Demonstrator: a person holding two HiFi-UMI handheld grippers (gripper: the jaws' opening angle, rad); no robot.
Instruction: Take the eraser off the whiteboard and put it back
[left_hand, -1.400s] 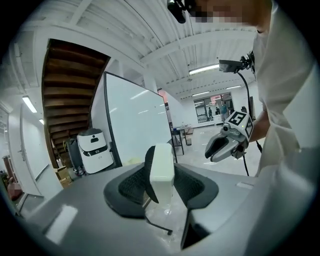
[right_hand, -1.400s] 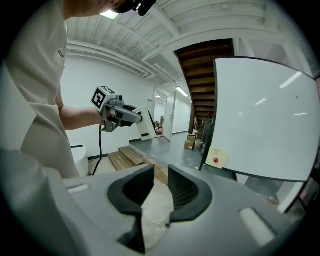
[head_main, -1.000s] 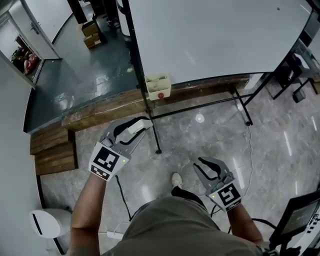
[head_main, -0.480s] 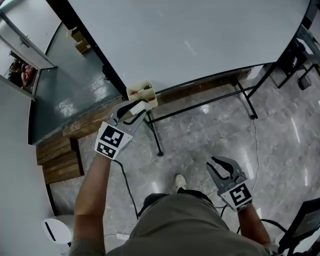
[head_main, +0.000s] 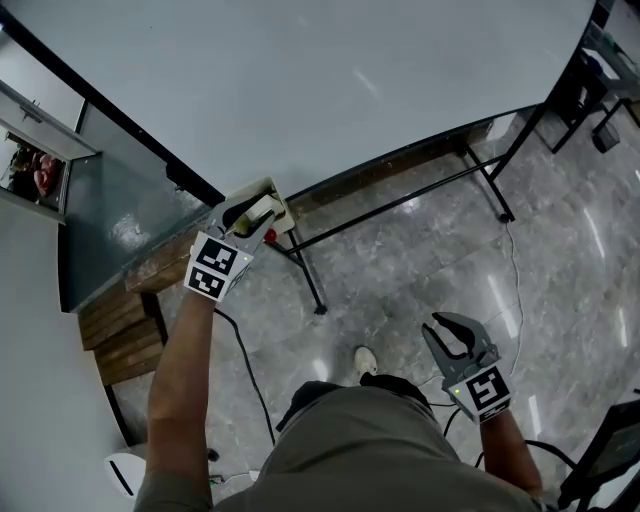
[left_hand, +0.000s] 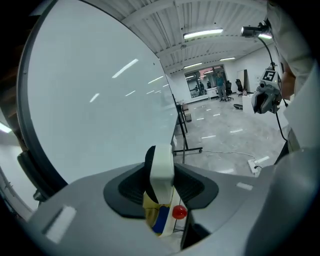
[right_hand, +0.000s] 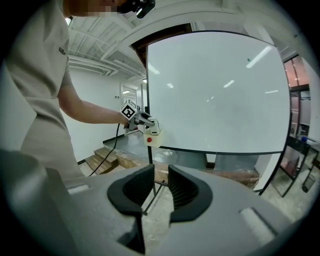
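The white eraser (head_main: 262, 211) with its black felt side sits between the jaws of my left gripper (head_main: 250, 215), which is shut on it. In the left gripper view the eraser (left_hand: 161, 167) stands upright just above a cream holder box (left_hand: 170, 225) with a red dot and some blue and yellow things inside. That box (head_main: 283, 213) hangs at the lower left corner of the whiteboard (head_main: 300, 90). My right gripper (head_main: 455, 335) hangs low by my right side, open and empty. The right gripper view shows the left gripper (right_hand: 142, 120) over the box (right_hand: 151, 139).
The whiteboard's black stand legs (head_main: 310, 285) reach onto the grey marble floor. Wooden steps (head_main: 120, 340) lie at the left below a dark raised floor. A thin cable (head_main: 510, 290) runs over the floor at the right. My shoe (head_main: 367, 360) is near the stand.
My left gripper has carried the eraser forward to the holder box at the whiteboard's corner. The right gripper stays low and has shifted a little to the right.
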